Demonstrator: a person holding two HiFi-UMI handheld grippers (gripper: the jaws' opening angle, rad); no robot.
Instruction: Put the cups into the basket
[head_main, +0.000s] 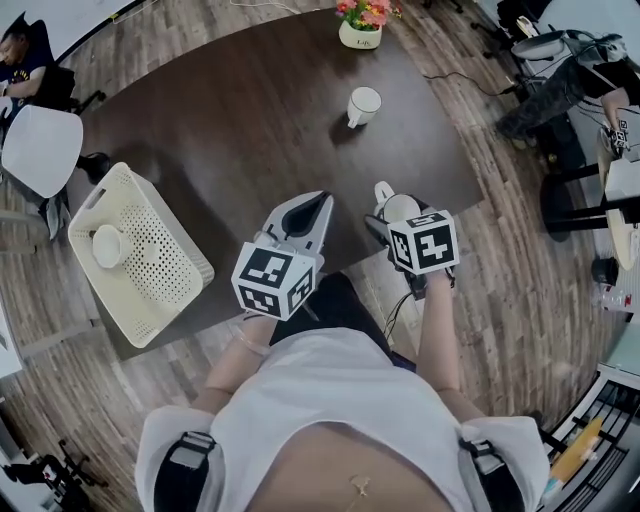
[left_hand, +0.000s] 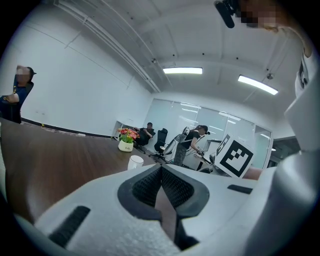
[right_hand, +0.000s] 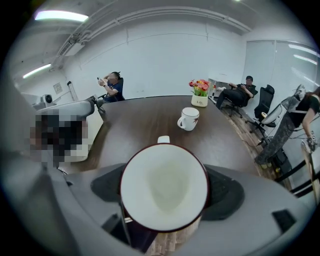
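Note:
My right gripper (head_main: 392, 204) is shut on a white cup (head_main: 400, 209) just off the near edge of the dark table (head_main: 230, 130). In the right gripper view that cup (right_hand: 164, 187) shows a dark red rim and an empty white inside, with a jaw pressed against each side. A second white cup (head_main: 363, 105) stands on the table farther back, also seen as cup (right_hand: 189, 119) and cup (left_hand: 135, 162). The white perforated basket (head_main: 165, 275) rests on the table's left end with one cup (head_main: 108, 246) inside. My left gripper (head_main: 320, 203) is shut and empty, its tips meeting (left_hand: 161, 169).
A flower pot (head_main: 360, 30) stands at the table's far edge. A white chair (head_main: 40, 148) and a seated person are at the far left. Office chairs, a side table and another person crowd the right side (head_main: 570, 90). The floor is wood plank.

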